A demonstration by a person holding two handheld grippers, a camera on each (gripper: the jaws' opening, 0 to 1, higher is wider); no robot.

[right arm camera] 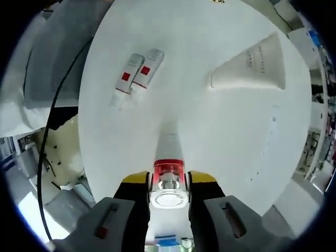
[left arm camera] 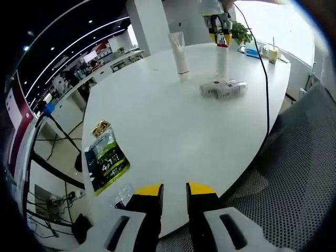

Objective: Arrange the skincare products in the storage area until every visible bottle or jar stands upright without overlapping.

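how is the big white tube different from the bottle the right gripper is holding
The white tube stands free on its cap, untouched; the bottle is clamped at its top by the right gripper. The tube is plain white and flares wide toward its upper end; the bottle is slimmer with a red band under a clear cap. Both stand upright on the table.

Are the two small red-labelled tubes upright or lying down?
Lying down. The two tubes lie flat, side by side on the white table, beside the standing bottle held by the right tool.

On the table (left arm camera: 157, 131) we see a tube (left arm camera: 179, 52) standing far off, a bottle (left arm camera: 221, 60) upright just right of it, two bottles (left arm camera: 223, 88) lying nearer, and a packet (left arm camera: 105, 157) near-left.
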